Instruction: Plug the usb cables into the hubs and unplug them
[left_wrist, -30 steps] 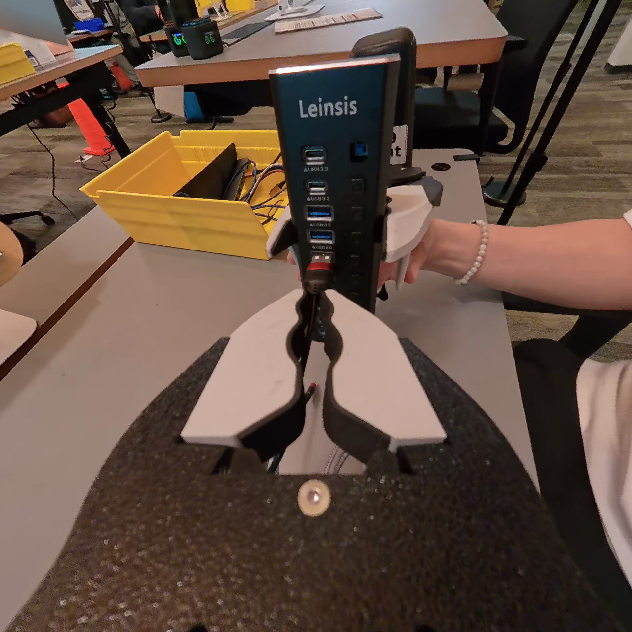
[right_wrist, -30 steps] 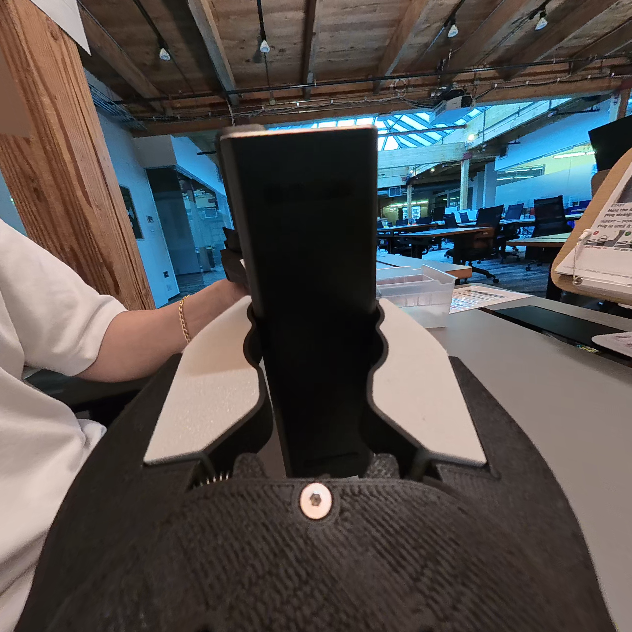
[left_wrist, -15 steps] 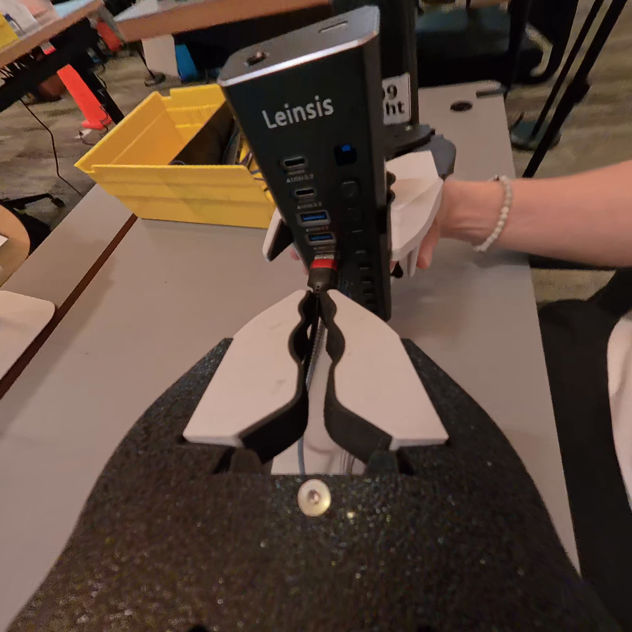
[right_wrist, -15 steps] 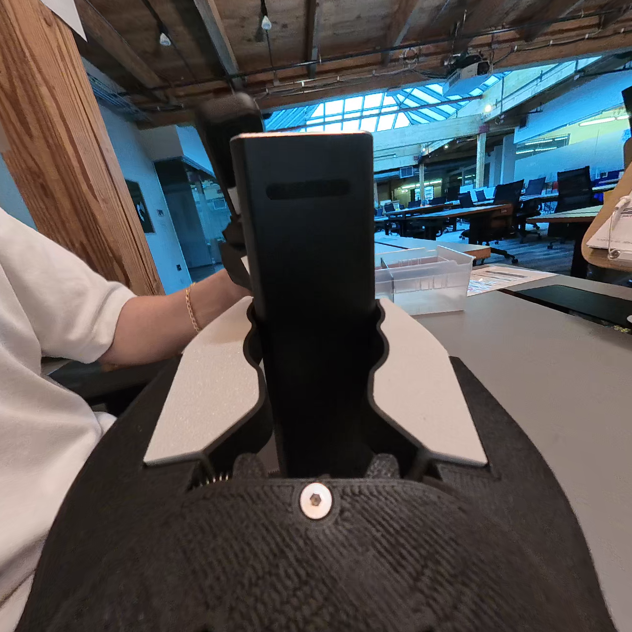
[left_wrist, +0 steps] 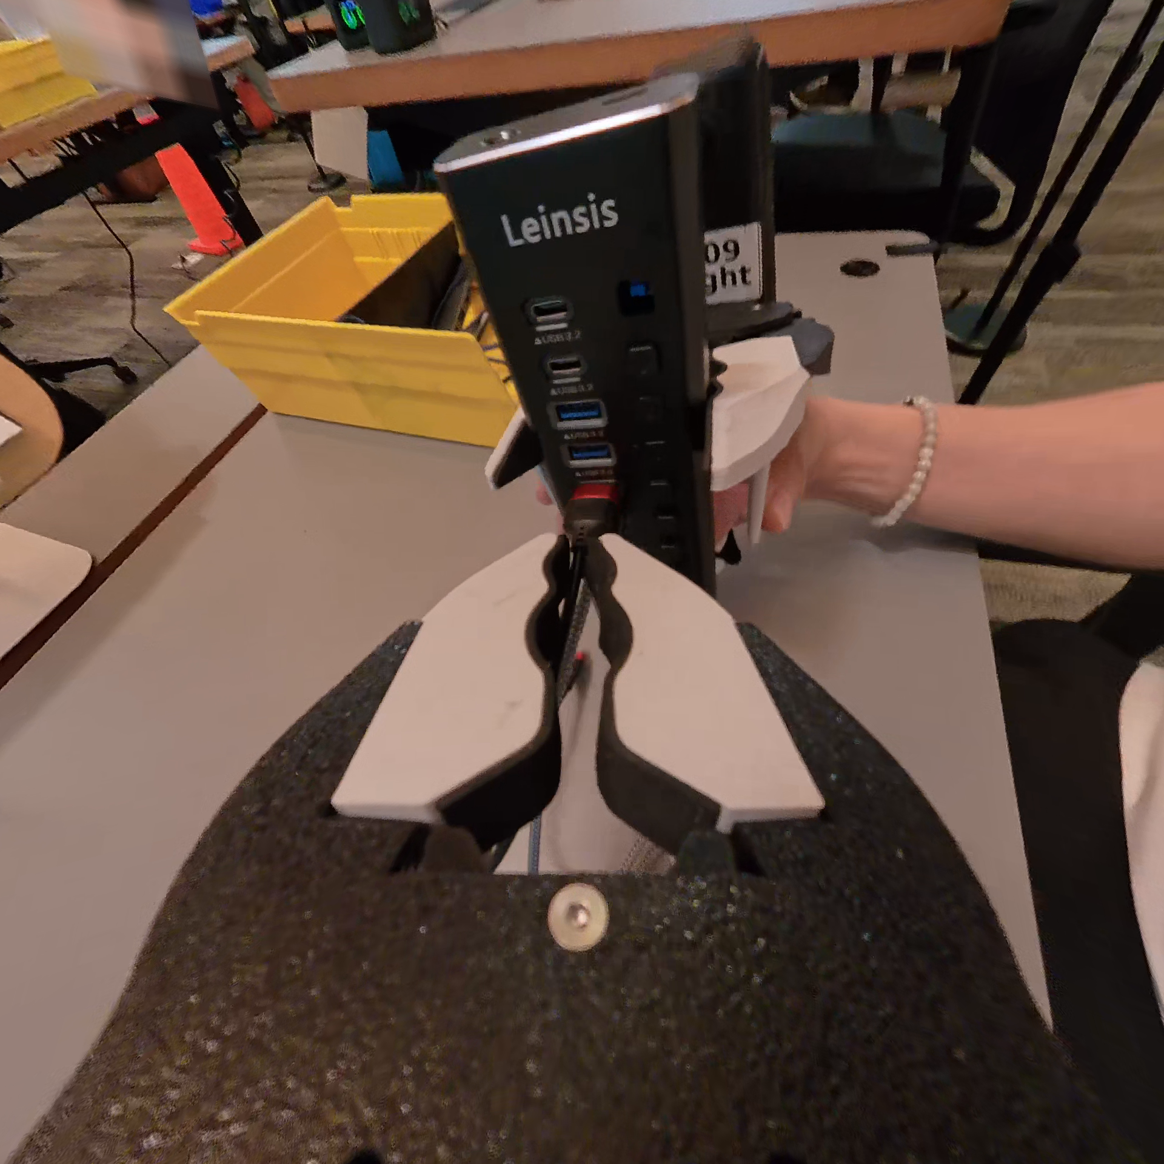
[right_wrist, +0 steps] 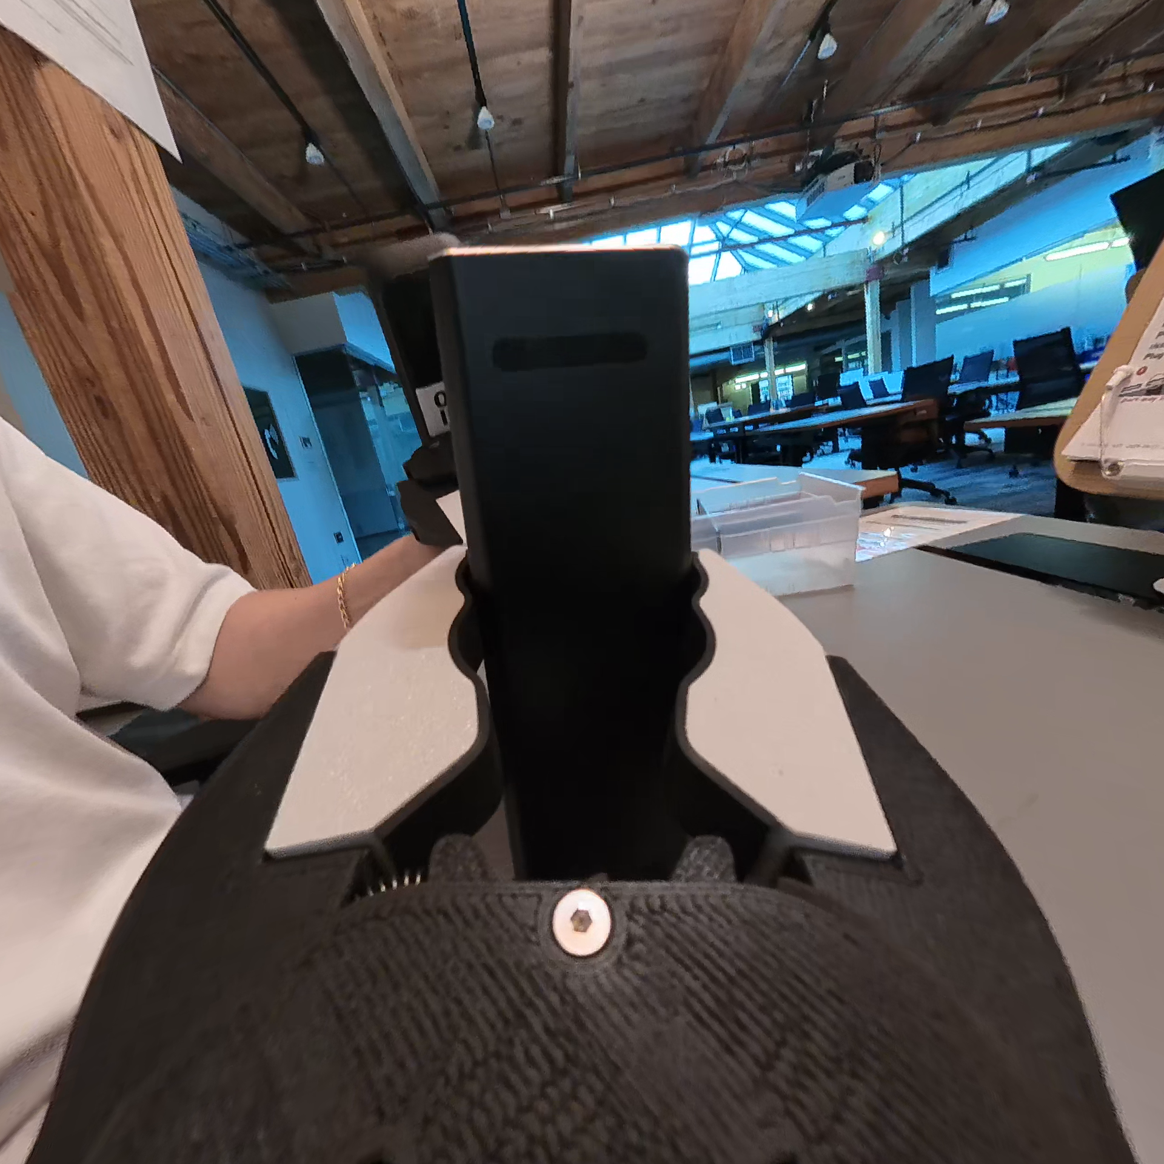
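A yellow bin [left_wrist: 327,359] sits on the grey table [left_wrist: 189,630] at the upper left of the left wrist view. In the centre, the left gripper [left_wrist: 582,554] is pinched on a braided USB cable [left_wrist: 570,630] whose red-collared plug [left_wrist: 592,504] sits in the upright black hub [left_wrist: 586,315]. At right, the right gripper [right_wrist: 579,567] clamps the hub's sides.

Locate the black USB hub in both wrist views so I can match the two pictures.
Left wrist view: the USB hub stands upright at upper centre, port face toward the camera, a red-collared USB plug in a lower port.
Right wrist view: the USB hub fills the centre, plain back toward the camera, clamped in the right gripper.
Shared landmark: the grey table.
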Available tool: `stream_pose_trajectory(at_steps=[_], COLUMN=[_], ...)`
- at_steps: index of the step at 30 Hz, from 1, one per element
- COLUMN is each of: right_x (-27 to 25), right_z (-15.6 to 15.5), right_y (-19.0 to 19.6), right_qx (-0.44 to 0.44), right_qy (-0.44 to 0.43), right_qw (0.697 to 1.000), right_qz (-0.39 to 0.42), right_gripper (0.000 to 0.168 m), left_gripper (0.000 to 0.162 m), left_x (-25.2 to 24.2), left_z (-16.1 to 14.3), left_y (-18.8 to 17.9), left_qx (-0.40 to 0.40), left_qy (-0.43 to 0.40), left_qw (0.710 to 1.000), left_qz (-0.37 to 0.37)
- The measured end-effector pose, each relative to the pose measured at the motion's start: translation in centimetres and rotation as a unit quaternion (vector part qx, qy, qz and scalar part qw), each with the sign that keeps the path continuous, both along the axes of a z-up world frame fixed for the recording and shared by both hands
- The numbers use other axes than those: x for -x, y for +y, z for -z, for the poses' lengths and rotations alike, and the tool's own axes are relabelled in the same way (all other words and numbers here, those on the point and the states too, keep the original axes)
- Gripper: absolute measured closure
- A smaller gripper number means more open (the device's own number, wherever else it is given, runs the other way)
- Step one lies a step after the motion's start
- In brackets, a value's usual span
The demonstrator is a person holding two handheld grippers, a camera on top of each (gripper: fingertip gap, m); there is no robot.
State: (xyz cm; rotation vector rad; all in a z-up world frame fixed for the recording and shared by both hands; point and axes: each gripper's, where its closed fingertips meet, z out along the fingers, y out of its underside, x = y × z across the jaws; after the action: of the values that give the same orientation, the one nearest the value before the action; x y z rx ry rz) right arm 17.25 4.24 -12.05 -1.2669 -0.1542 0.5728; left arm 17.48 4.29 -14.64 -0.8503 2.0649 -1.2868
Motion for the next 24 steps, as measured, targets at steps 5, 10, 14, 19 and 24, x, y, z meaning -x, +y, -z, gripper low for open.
stream_pose_trajectory(at_steps=[5, 10, 14, 19, 24], right_x=[-1.0, -3.4, -4.0, -4.7, -7.4], right_z=[-1.2, -2.4, -3.0, -4.3, -10.6], right_y=[-0.7, -2.1, -2.7, -2.6, -1.6], right_qx=[-0.008, -0.017, -0.016, -0.022, -0.041], right_qy=[-0.020, -0.035, -0.048, -0.061, -0.092], right_qw=[0.999, 0.994, 0.992, 0.987, 0.982], right_qz=[0.039, 0.101, 0.118, 0.145, 0.161], right_gripper=[0.105, 0.105, 0.105, 0.105, 0.105], left_gripper=[0.122, 0.120, 0.112, 0.100, 0.098], left_x=[0.6, 3.4, 5.4, 6.5, 6.5], left_z=[-3.4, -4.7, -0.8, 4.0, 6.5], left_y=[3.7, 10.4, 11.6, 12.5, 15.1], left_qx=[0.034, 0.109, 0.149, 0.106, 0.153], left_qy=[-0.074, -0.104, -0.041, 0.001, 0.003], left_qw=[0.994, 0.977, 0.978, 0.984, 0.970], left_qz=[-0.078, -0.149, -0.137, -0.141, -0.189])
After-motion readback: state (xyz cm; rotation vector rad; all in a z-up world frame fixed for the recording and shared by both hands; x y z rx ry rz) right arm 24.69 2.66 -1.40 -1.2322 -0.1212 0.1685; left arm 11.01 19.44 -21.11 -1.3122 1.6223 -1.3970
